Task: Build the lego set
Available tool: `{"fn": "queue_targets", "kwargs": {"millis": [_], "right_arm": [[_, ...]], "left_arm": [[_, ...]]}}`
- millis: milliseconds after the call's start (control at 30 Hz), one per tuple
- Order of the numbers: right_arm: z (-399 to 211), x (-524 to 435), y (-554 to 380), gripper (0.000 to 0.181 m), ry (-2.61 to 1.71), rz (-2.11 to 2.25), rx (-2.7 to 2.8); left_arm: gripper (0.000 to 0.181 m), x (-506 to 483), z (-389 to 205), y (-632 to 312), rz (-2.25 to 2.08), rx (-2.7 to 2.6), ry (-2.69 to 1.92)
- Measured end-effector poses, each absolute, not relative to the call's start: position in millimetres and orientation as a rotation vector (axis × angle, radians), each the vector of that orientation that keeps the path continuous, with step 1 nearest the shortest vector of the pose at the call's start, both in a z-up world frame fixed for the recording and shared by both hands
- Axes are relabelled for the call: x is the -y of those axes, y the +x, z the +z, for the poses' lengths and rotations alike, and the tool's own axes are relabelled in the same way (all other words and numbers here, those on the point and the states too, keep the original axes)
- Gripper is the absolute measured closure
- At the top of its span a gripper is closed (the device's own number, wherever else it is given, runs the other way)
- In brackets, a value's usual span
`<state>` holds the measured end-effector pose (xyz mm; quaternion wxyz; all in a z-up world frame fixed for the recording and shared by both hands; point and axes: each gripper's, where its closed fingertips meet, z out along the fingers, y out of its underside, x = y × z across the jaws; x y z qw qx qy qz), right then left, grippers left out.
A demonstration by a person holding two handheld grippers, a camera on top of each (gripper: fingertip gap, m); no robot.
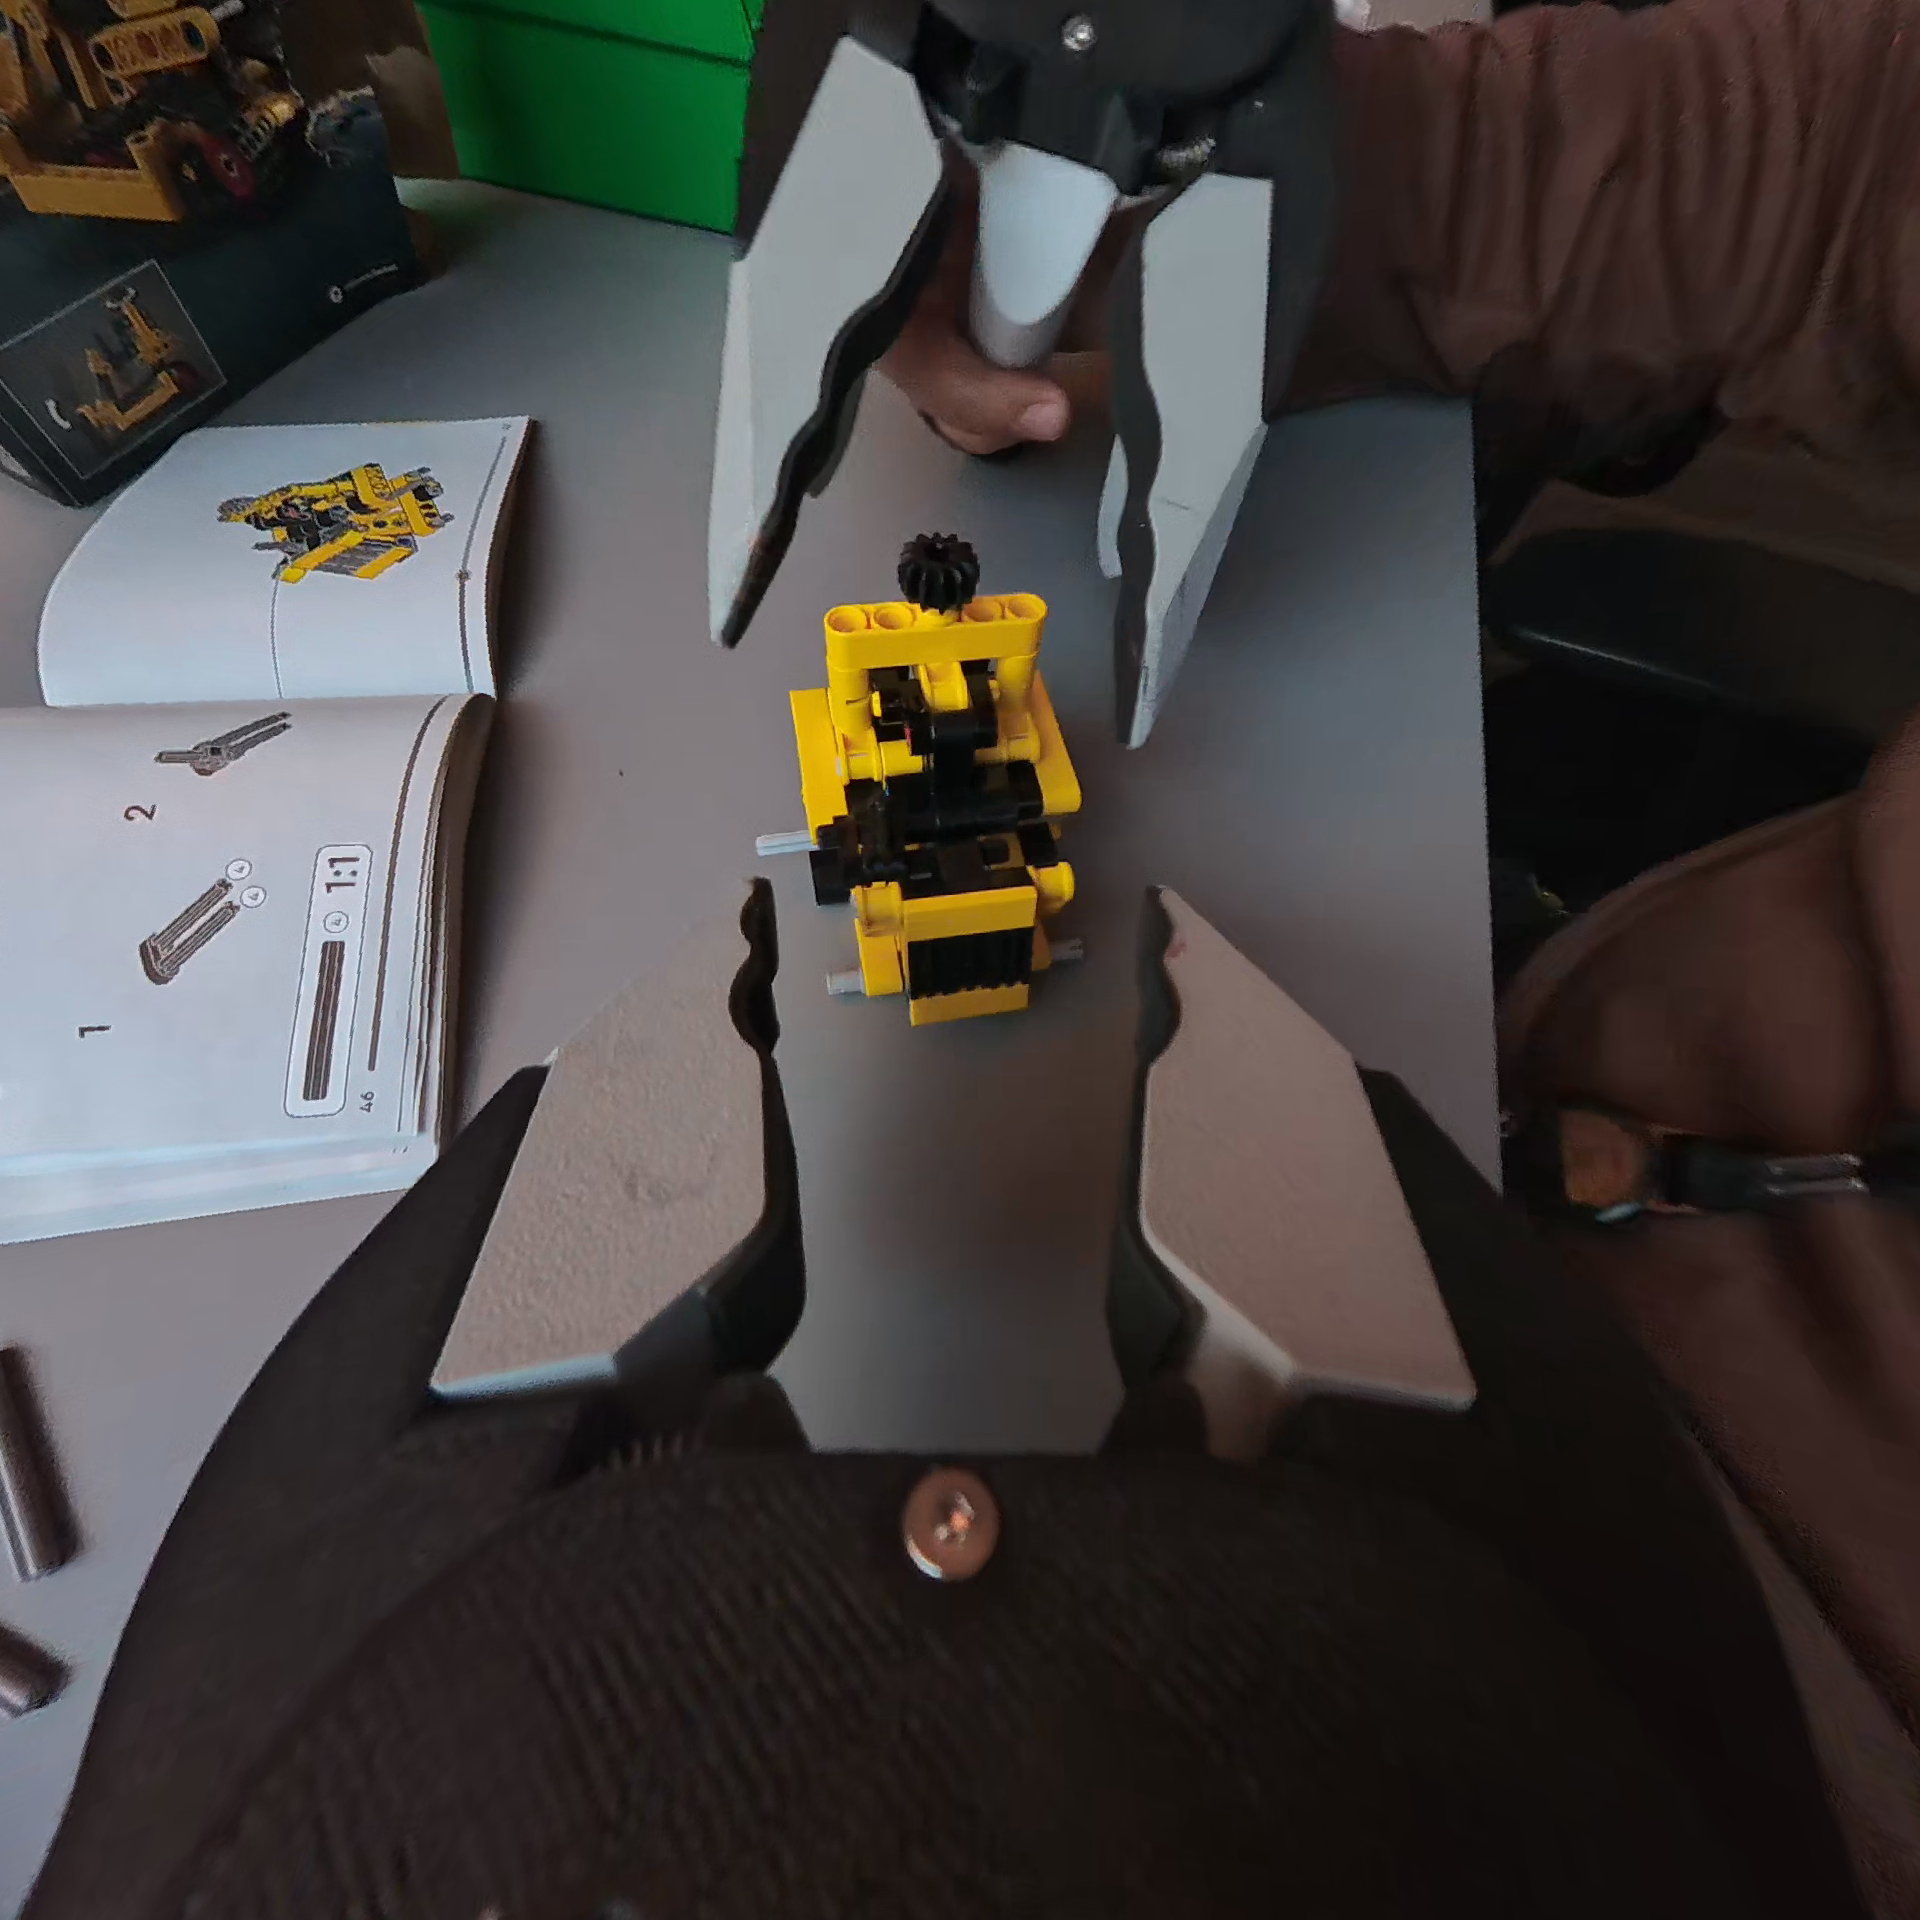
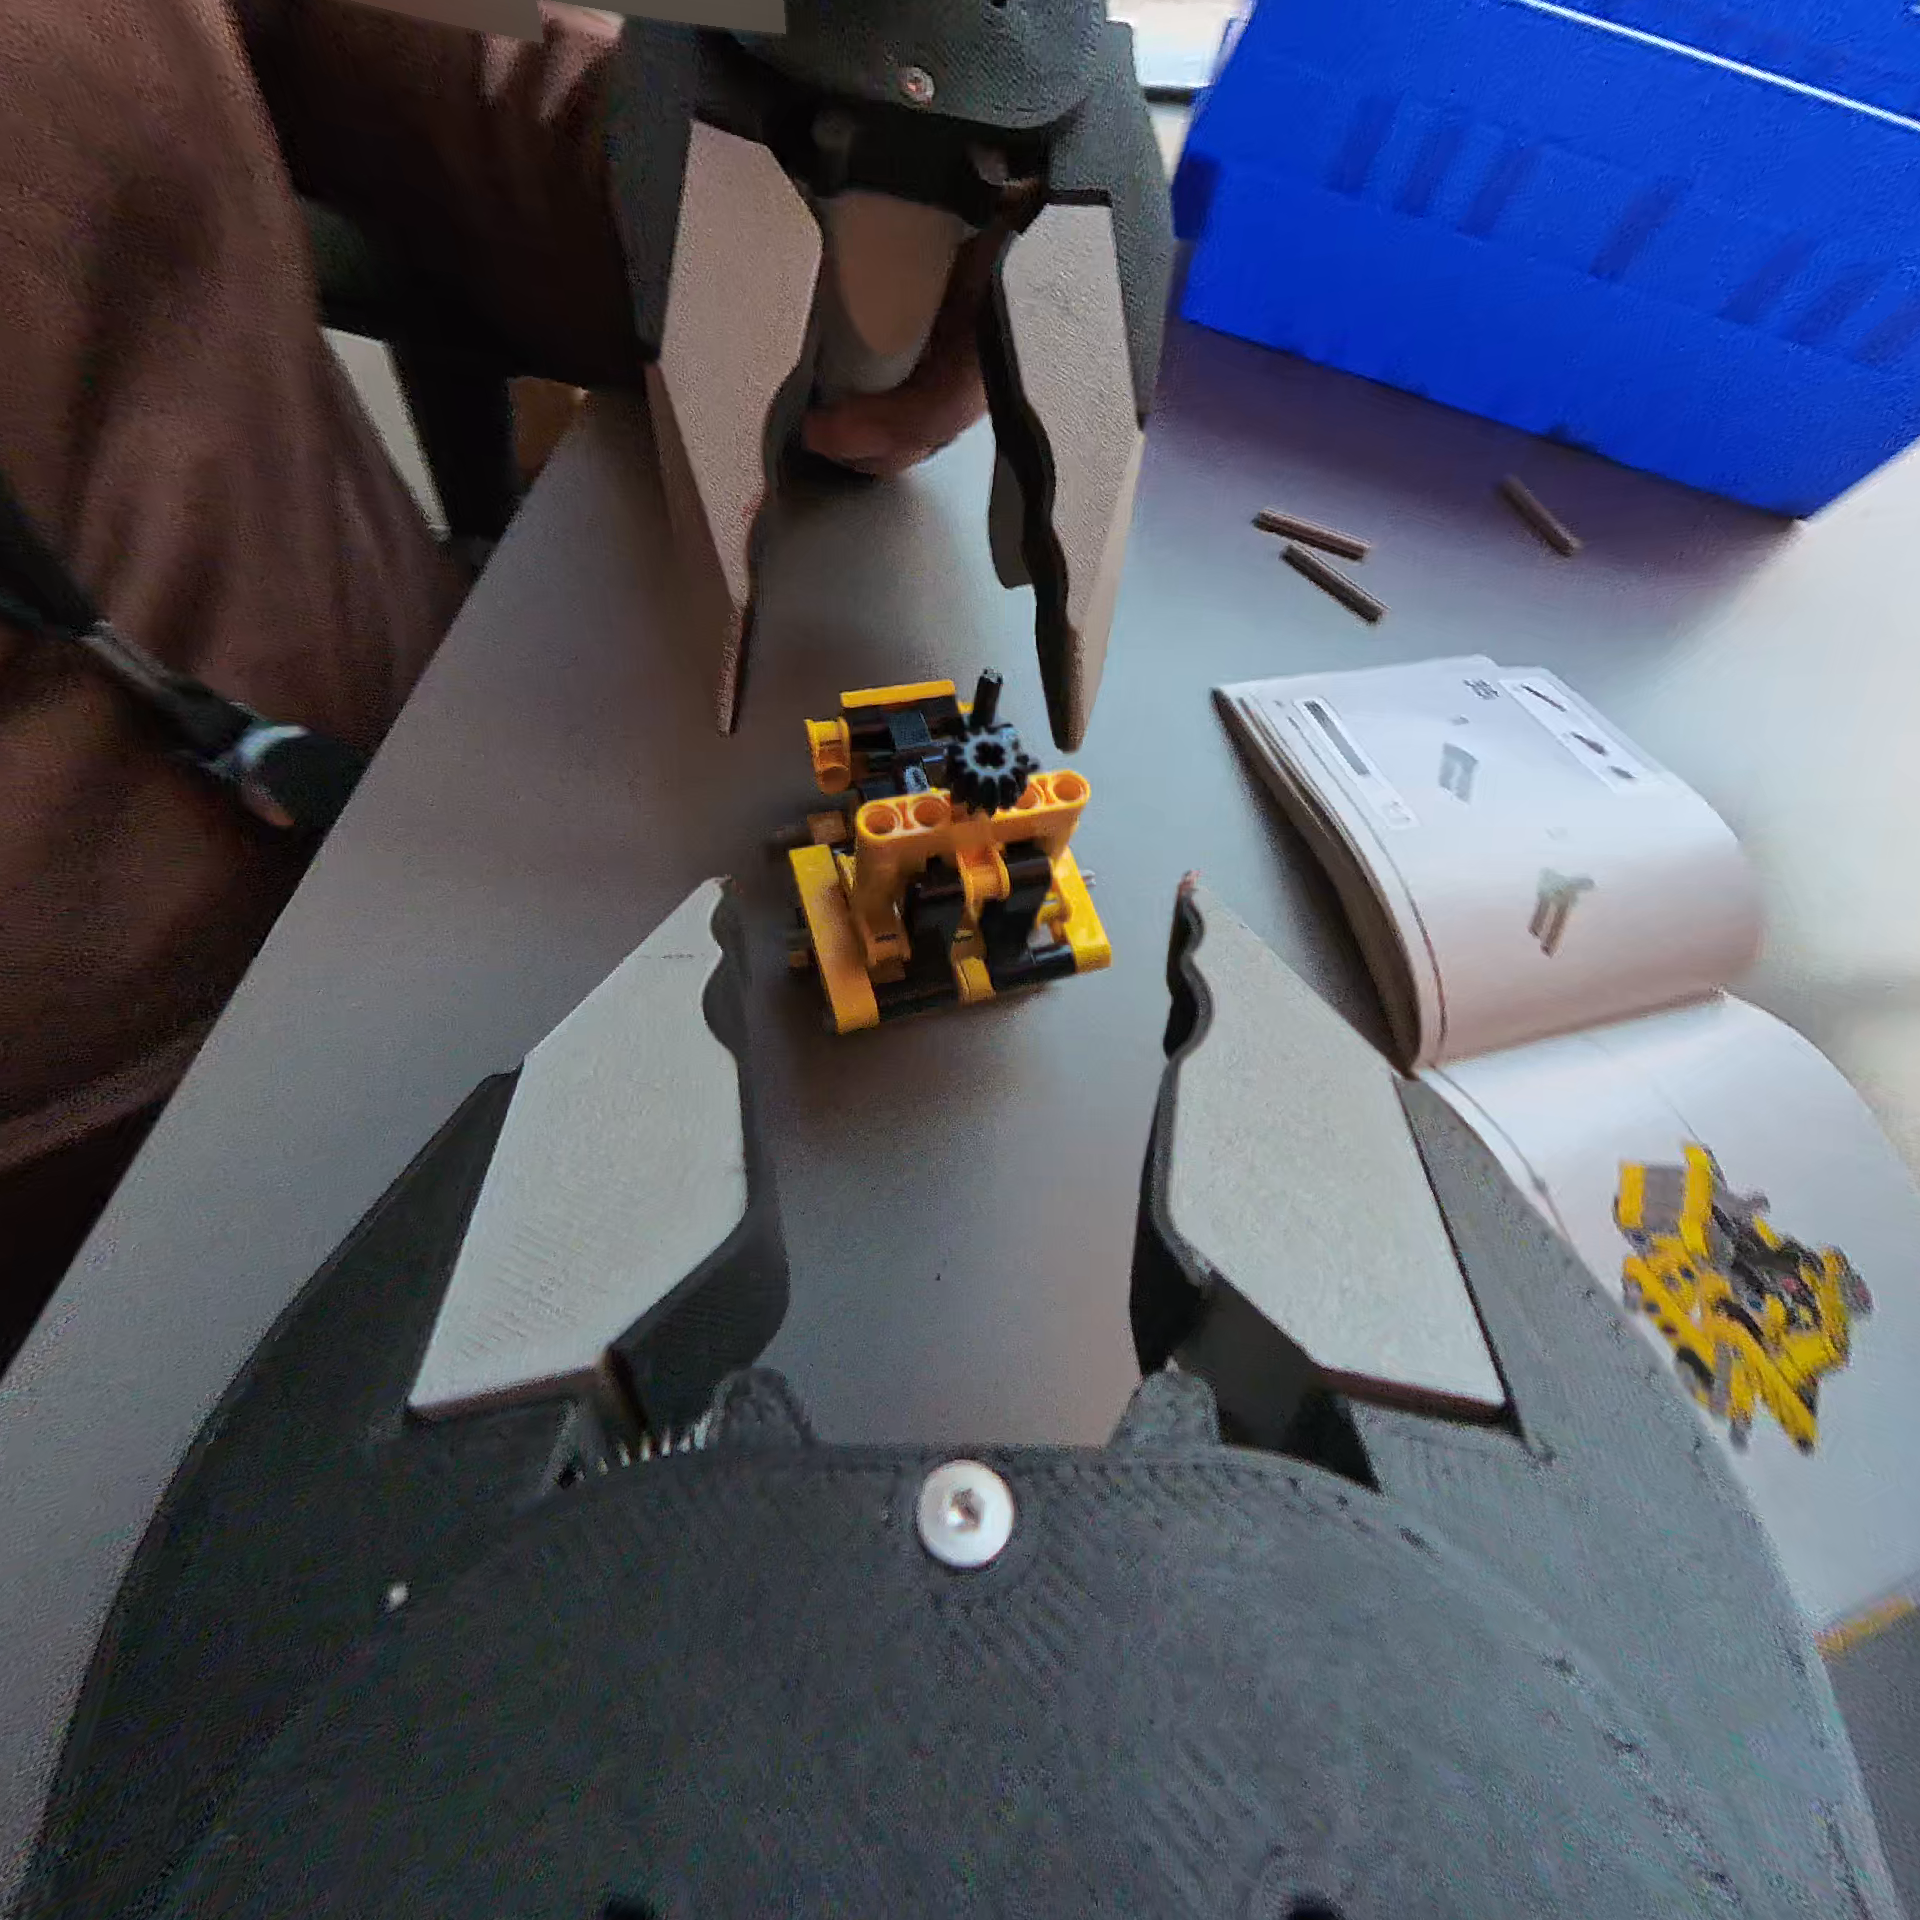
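A small yellow and black lego model [image 1: 935, 810] stands on the grey table [image 1: 623, 582] with a black gear [image 1: 935, 566] on top at its far end. My left gripper [image 1: 956, 888] is open and empty, with its fingertips on either side of the model's near end. My right gripper [image 1: 930, 691] faces it from the far side, also open and empty. In the right wrist view the model [image 2: 935, 904] sits just past my open right gripper [image 2: 953, 881], with the gear [image 2: 982, 769] facing me. The left gripper [image 2: 899, 735] hangs open over the model's far end.
An open instruction booklet [image 1: 239, 935] [image 2: 1507, 831] lies beside the model. The set's box [image 1: 156, 208] and a green box [image 1: 592, 104] stand at the far left. A blue bin [image 2: 1558, 229] and loose dark axles [image 2: 1320, 561] [image 1: 31, 1455] are nearby. The table edge [image 1: 1481, 727] and the person's brown sleeves [image 1: 1610, 208] are close.
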<state>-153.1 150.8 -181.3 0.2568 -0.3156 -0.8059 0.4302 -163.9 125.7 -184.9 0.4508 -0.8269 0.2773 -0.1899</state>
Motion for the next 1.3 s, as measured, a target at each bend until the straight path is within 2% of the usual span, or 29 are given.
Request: {"fn": "queue_targets", "kwargs": {"millis": [33, 233, 367, 600, 1300], "right_arm": [[-181.9, -146.6, -155.0, 0.101, -0.809, 1.197, 2.234], [-180.5, -128.9, -161.2, 0.107, -0.597, 1.351, 2.363], [-176.2, -120.4, -163.6, 0.121, -0.49, 1.372, 2.395], [-183.0, -115.6, -166.4, 0.133, -0.426, 1.373, 2.462], [-182.9, -114.4, -163.6, 0.135, -0.399, 1.432, 2.485]], "left_arm": [[0.116, -125.0, -186.3, -162.9, -0.464, -0.699, -2.048], [0.135, -124.6, -193.1, -161.5, -0.427, -0.735, -2.077], [0.147, -127.7, -200.3, -164.4, -0.379, -0.733, -2.122], [0.148, -129.0, -200.7, -168.0, -0.37, -0.713, -2.129], [0.148, -127.2, -201.9, -166.4, -0.409, -0.726, -2.139]]}}
